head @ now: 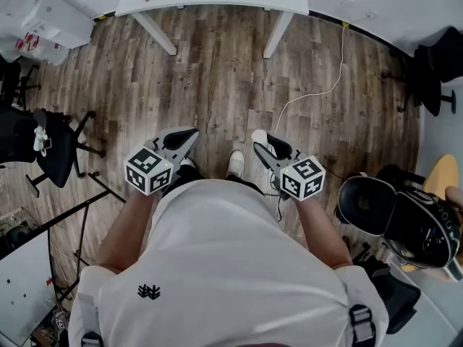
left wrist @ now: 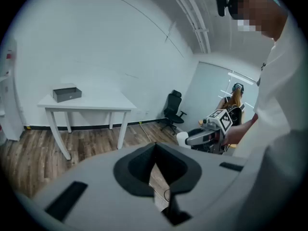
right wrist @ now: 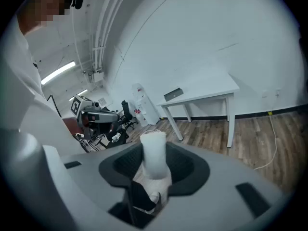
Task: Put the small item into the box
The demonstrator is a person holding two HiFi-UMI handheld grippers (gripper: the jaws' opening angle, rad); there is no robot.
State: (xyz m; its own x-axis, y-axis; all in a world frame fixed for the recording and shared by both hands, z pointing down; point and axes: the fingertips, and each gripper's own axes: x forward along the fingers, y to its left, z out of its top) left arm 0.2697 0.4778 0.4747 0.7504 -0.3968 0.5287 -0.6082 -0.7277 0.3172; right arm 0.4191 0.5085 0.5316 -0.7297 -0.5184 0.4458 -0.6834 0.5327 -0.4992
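The person stands on a wood floor (head: 217, 85) with both grippers held at the waist, angled down. The right gripper (head: 265, 144) is closed on the item (right wrist: 154, 155), a small white roll that stands upright between its jaws, which stay fairly wide around it. The left gripper (head: 189, 134) has its jaws narrowed until the tips meet, with nothing between them; only floor shows through the slit behind the tips.

The box (left wrist: 66, 93), low and grey, sits on a white table (left wrist: 96, 102) by the far wall, near the table's left end in the left gripper view. It is well apart from the item. In the head view only a corner of the box shows at the top edge.

Floor lies between the person and the table. A white cable (head: 318, 92) trails across it on the right, from the wall past the right table leg toward the person's feet. A black chair (head: 51, 147) and stand legs crowd the left side. Black camera gear (head: 405, 219) sits close at the right. Another black chair (left wrist: 173, 109) stands beyond the table's right end. White cabinets (right wrist: 142, 102) stand off its left end.
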